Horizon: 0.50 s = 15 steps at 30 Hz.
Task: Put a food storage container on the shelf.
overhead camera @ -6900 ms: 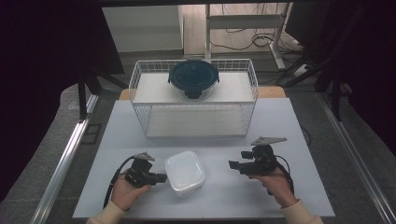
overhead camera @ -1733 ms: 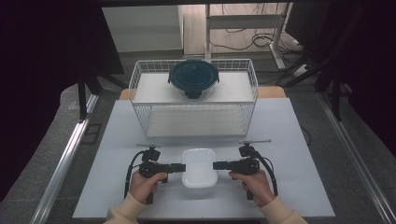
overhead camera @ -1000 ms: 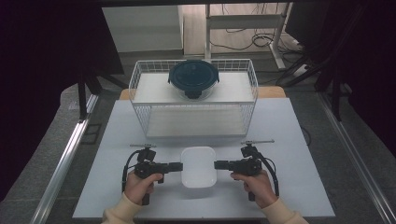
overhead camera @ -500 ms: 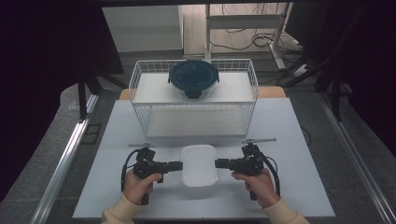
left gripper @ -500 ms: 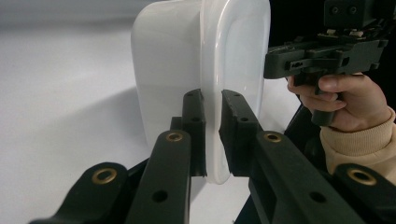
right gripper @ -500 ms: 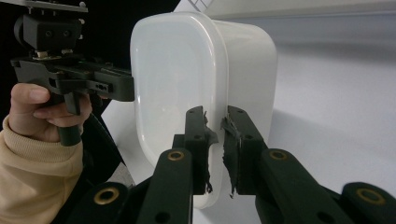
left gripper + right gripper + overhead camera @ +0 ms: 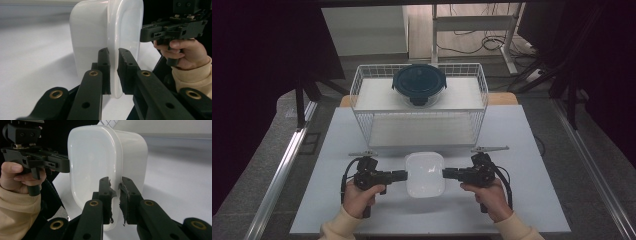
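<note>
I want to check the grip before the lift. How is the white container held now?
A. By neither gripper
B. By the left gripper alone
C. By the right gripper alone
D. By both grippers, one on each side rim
D: the left gripper and the right gripper each pinch the rim of the white container on opposite sides.

Both hands wear cream knitted sleeves with ribbed cuffs. The left tool (image 7: pixel 399 175) and the right tool (image 7: pixel 450 174) are matt black, boxy, each with a pistol-style handle and a black cable looping off the back. A thin grey plate sits atop each. The jaw arms are flat black links with brass-ringed pivots and small holes; the right tool's dark pads (image 7: pixel 124 192) look frayed.
</note>
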{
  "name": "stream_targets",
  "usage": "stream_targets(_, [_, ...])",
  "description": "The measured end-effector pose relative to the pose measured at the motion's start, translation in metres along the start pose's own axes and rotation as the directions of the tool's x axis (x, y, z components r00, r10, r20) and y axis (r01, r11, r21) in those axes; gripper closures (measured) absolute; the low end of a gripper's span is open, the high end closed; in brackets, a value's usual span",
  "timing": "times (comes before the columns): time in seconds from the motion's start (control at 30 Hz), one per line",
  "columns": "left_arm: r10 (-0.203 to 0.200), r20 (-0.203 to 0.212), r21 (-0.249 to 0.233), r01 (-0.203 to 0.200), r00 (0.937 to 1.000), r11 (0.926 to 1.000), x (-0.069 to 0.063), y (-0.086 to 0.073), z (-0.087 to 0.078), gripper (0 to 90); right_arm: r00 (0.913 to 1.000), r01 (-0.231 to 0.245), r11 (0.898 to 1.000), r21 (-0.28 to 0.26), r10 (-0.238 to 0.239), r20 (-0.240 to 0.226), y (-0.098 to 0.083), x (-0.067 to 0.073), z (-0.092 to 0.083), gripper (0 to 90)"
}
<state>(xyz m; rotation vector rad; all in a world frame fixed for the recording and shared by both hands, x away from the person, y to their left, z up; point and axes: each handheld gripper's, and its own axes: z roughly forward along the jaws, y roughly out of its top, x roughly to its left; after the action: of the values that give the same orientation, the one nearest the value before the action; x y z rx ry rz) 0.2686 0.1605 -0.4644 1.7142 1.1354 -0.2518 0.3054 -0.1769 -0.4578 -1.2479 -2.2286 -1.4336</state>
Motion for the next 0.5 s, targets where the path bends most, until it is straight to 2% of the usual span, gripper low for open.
stream_targets(0.2, [0.027,-0.009,-0.011,-0.027,0.9996,0.9996,-0.006,0.006,-0.004,80.9,0.9997,0.023,1.0,-0.01,-0.023,0.006,0.005,0.004,-0.004,79.0])
stream_targets(0.5, [0.053,-0.005,-0.035,-0.053,0.9986,0.998,-0.014,0.026,-0.011,81.0,0.9983,0.055,0.998,-0.026,-0.055,0.019,0.024,0.013,-0.011,78.8])
